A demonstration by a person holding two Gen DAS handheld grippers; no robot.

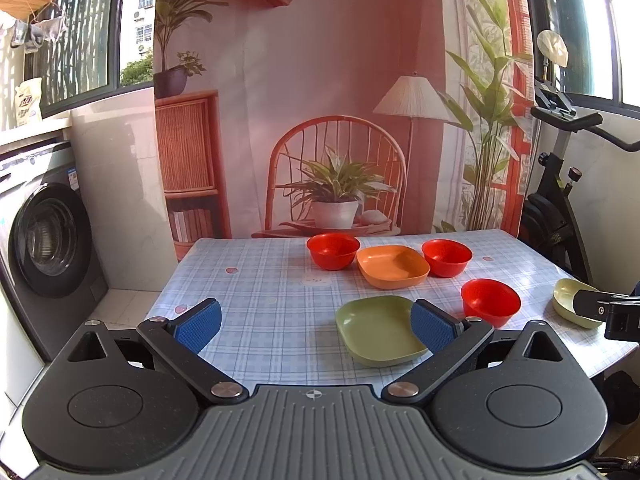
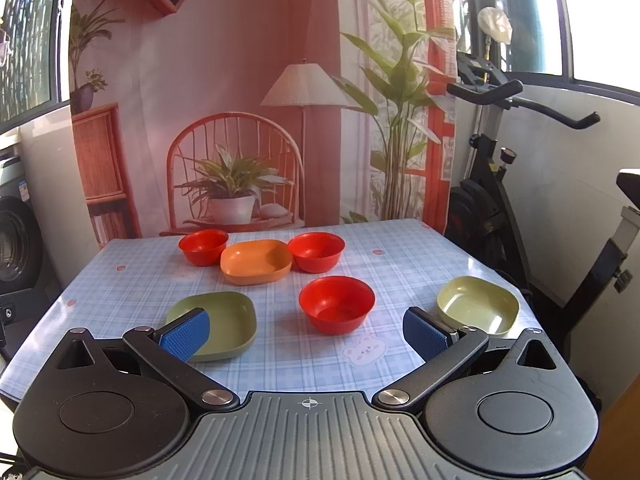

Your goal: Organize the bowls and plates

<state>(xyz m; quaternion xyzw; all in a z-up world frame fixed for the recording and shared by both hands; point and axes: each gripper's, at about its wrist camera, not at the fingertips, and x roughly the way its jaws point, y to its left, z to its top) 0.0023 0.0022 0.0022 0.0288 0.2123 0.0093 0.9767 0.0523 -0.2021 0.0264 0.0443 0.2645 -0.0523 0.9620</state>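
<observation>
Three red bowls stand on the checked table: one far left (image 2: 203, 246), one far right (image 2: 316, 251), one nearer (image 2: 337, 303). An orange square plate (image 2: 256, 261) lies between the far two. A dark green plate (image 2: 218, 324) lies front left and a pale green plate (image 2: 478, 305) front right. My left gripper (image 1: 316, 326) is open and empty above the table's near side, its right finger over the dark green plate (image 1: 376, 330). My right gripper (image 2: 306, 334) is open and empty, just short of the near red bowl. The right gripper's tip shows by the pale green plate (image 1: 570, 304).
The table (image 2: 120, 292) has a blue checked cloth with its edges near on the left and right. A washing machine (image 1: 44, 240) stands to the left. An exercise bike (image 2: 520, 184) stands close to the table's right side. A printed backdrop hangs behind the table.
</observation>
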